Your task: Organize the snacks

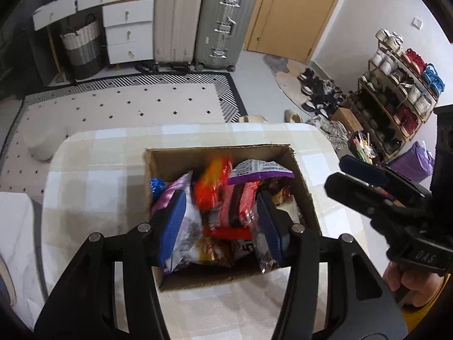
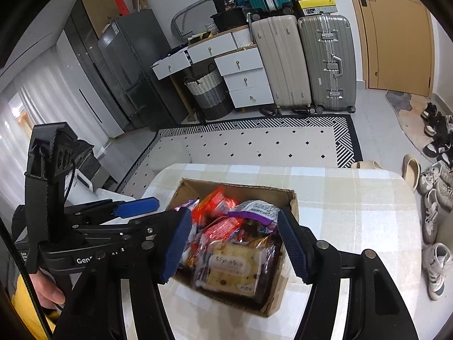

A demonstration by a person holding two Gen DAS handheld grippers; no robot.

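Note:
An open cardboard box full of snack packets sits on a table with a checked cloth. On top lie an orange-red packet, a purple-and-white packet and a pale cracker packet. My left gripper is open above the box with nothing between its blue pads. My right gripper is open over the box and empty; it shows at the right in the left wrist view.
A patterned rug lies beyond the table. Two suitcases, white drawers and a woven basket stand at the far wall. A shoe rack and loose shoes are at the right, near a wooden door.

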